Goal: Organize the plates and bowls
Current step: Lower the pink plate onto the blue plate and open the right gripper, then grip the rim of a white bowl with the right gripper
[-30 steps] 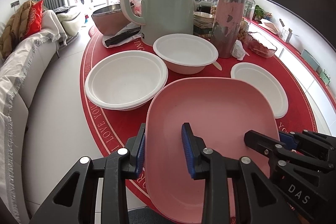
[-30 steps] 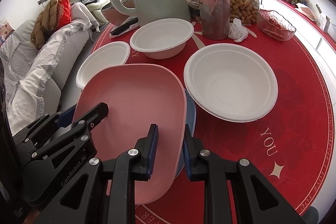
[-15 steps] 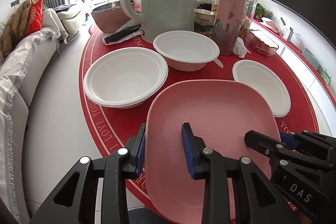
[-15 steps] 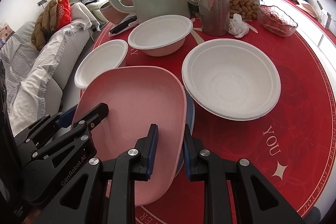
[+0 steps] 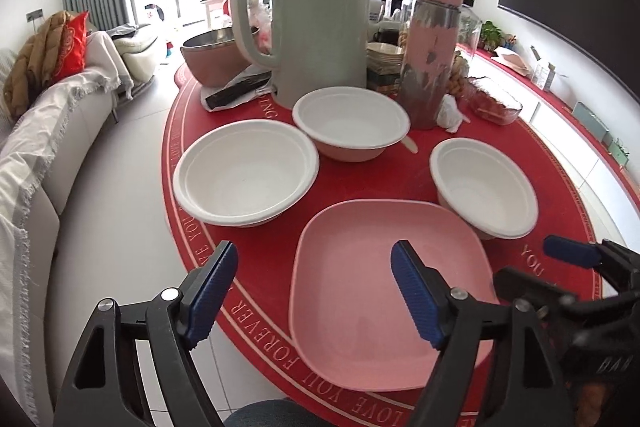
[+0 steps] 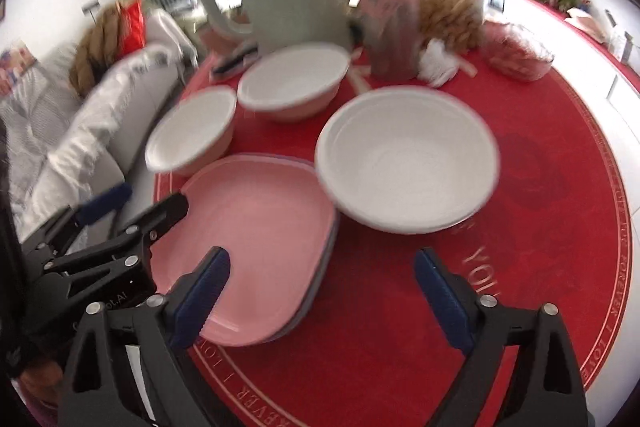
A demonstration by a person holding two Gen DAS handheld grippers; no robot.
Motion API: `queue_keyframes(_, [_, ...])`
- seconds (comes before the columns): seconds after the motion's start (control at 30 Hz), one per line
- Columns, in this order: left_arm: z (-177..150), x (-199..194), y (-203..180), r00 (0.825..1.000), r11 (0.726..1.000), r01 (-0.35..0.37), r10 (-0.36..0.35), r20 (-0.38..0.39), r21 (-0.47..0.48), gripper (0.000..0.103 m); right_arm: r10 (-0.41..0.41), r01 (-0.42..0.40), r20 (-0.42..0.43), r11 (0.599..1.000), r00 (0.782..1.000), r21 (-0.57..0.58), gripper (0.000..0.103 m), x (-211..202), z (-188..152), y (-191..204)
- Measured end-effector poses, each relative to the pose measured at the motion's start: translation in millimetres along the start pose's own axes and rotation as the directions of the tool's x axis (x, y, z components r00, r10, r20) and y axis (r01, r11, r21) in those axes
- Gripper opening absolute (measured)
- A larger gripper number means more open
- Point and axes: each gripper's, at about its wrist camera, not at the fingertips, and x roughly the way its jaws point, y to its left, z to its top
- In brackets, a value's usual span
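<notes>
**Letting go of the pink plate**

Looking along the left gripper [image 5: 314,297], I see its blue-padded jaws have just been opening and now stand wide apart, pressing on nothing. The pink plate [image 5: 384,267] lies flat on the red round table [image 5: 360,179] near its front edge; the plate's left rim sits between the jaws, with the right-hand pad over the plate's inside. Beyond the plate stand three white bowls: a large bowl [image 5: 246,173] to the left, a middle bowl [image 5: 352,129] behind, and a small bowl [image 5: 486,187] to the right, close by the plate's corner. A grey-green kettle [image 5: 320,27] and a pink bottle [image 5: 432,47] stand at the back. The right gripper [image 5: 560,267] shows at the right edge.

From the right wrist, the picture is blurred. The right gripper [image 6: 322,297] has also just been opening; its jaws are spread wide with only red cloth between them, the left pad at the pink plate's [image 6: 256,227] near edge. A grey-blue plate [image 6: 324,267] peeks out beneath the pink one. The large bowl [image 6: 408,155] sits just right of the plates.
</notes>
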Motion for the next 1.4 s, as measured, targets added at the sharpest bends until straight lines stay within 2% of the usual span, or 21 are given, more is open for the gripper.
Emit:
queue_keyframes(0.23, [10,8,-24,0.996,0.998,0.07,-0.07,-0.055,0.002,0.083,-0.064,0.063,0.016,0.996,0.998,0.064,0.094,-14,5,-43])
queue_keyframes(0.5, [44,34,-61,0.98,0.991,0.135,-0.133,-0.148,0.007,0.083,-0.106,0.107,-0.013,0.985,0.994,0.135,0.094,-6,19,-87])
queue_keyframes(0.73, [68,72,-90,0.977,0.996,0.081,-0.07,-0.202,0.047,0.083,-0.102,0.111,-0.059,0.977,0.993,0.183,0.094,19,34,-110])
queue_keyframes(1.03, [76,112,-106,0.965,0.993,0.012,0.019,-0.262,0.117,0.083,-0.098,0.114,-0.11,0.981,0.989,0.159,0.093,55,45,-117])
queue_keyframes(1.1, [75,120,-107,0.958,0.993,0.015,0.019,-0.286,0.115,0.083,-0.076,0.095,-0.118,0.982,0.99,0.164,0.084,59,45,-118])
queue_keyframes(1.13, [74,125,-109,0.952,0.993,0.024,0.012,-0.307,0.113,0.08,-0.078,0.096,-0.119,0.982,0.99,0.162,0.075,60,45,-117])
queue_keyframes(1.2, [72,132,-112,0.943,0.993,0.036,0.004,-0.334,0.112,0.067,-0.077,0.093,-0.114,0.985,0.991,0.148,0.064,60,46,-114])
queue_keyframes(1.27, [69,139,-115,0.928,0.994,0.058,-0.018,-0.372,0.097,0.048,-0.053,0.07,-0.111,0.986,0.992,0.152,0.045,60,47,-114])
queue_keyframes(1.33, [69,142,-116,0.918,0.994,0.089,-0.055,-0.393,0.068,0.038,0.01,0.01,-0.113,0.984,0.993,0.177,0.038,61,47,-117])
queue_keyframes(1.4, [70,138,-123,0.921,0.992,0.093,-0.055,-0.385,0.081,0.033,0.059,-0.032,-0.127,0.978,0.99,0.205,0.03,62,46,-119])
